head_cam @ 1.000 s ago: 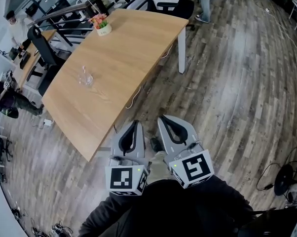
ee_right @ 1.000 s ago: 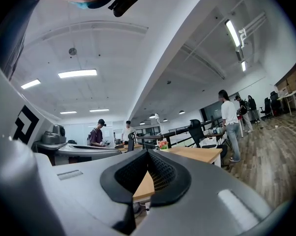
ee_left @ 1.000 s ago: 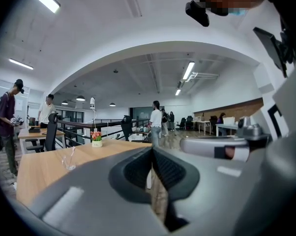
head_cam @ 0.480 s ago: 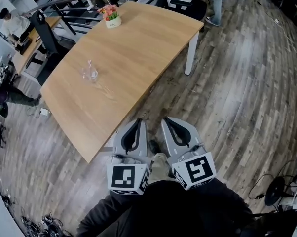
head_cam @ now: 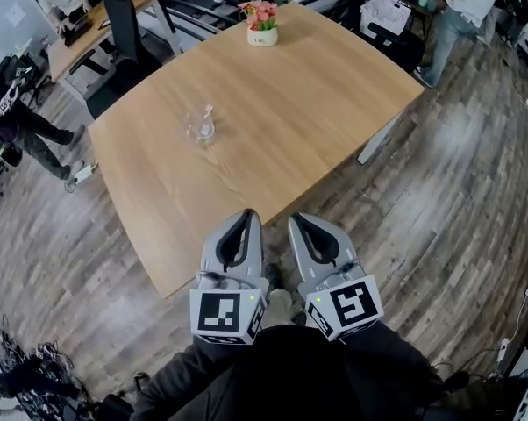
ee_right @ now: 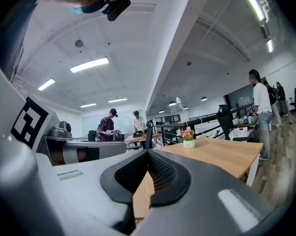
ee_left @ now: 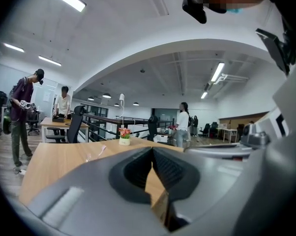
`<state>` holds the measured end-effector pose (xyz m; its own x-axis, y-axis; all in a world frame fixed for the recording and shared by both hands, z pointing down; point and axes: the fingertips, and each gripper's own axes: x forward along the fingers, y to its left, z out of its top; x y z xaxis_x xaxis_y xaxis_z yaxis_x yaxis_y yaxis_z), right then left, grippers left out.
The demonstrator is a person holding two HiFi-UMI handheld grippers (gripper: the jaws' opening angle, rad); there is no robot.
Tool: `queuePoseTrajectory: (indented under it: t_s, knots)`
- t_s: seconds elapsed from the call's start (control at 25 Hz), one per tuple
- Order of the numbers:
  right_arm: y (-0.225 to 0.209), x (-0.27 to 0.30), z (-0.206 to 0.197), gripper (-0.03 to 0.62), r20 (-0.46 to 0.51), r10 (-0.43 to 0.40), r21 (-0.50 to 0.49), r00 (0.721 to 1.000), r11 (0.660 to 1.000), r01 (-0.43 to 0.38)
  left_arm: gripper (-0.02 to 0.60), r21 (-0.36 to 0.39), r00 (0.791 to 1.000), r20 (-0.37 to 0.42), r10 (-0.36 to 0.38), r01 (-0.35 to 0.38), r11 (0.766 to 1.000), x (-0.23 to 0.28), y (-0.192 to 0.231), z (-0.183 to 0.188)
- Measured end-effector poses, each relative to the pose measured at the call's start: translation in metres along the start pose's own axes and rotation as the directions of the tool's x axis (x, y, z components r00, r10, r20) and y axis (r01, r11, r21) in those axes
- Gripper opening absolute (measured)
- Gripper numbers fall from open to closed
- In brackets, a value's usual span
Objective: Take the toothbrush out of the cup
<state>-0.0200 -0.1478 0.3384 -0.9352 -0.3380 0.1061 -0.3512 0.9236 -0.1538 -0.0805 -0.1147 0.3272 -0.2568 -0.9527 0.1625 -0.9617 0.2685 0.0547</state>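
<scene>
Both hand-held grippers are clenched on nothing. The left hand-held gripper (head_cam: pixel 247 215) and right hand-held gripper (head_cam: pixel 295 220) hover side by side off the near edge of the desk (head_cam: pixel 317 130). They are well apart from the cup (head_cam: pixel 199 130), which stands toward the desk's left with the toothbrush (head_cam: pixel 206 115) leaning in it. The cup is clear and looks light, so a slanted pull with only 1 gripper could tip or drag it. Its rim and the brush head are too small to read, and the right gripper view does not show the cup.
</scene>
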Motion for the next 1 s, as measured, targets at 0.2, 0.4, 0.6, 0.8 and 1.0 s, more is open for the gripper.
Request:
queuePoseTrajectory:
  t_s: [0.2, 0.4, 0.6, 0.8, 1.0]
  knots:
    - [0.006, 0.059, 0.014, 0.002, -0.004, 0.052, -0.012, 0.999, 0.999, -0.052, 0.008, -0.011, 0.999, 0.007, 0.045, -0.045, 0.999, 0.026, 0.045, 0.011]
    - [0.027, 0.112, 0.010, 0.002, -0.036, 0.170, -0.006, 0.985, 0.985, -0.171, 0.008, -0.033, 0.988, -0.012, 0.155, -0.156, 0.987, 0.032, 0.094, 0.009]
    - [0.050, 0.150, 0.024, 0.002, -0.017, 0.204, 0.003, 0.979, 0.979, -0.204, 0.008, -0.021, 0.981, 0.002, 0.195, -0.194, 0.981, 0.029, 0.136, 0.026]
    - [0.063, 0.158, 0.025, 0.002, -0.020, 0.224, -0.008, 0.974, 0.975, -0.224, 0.008, -0.030, 0.977, 0.022, 0.211, -0.210, 0.977, 0.023, 0.149, 0.029]
    - [0.064, 0.164, 0.027, 0.002, -0.019, 0.222, -0.019, 0.975, 0.975, -0.222, 0.008, -0.036, 0.976, 0.029, 0.216, -0.215, 0.976, 0.022, 0.154, 0.029]
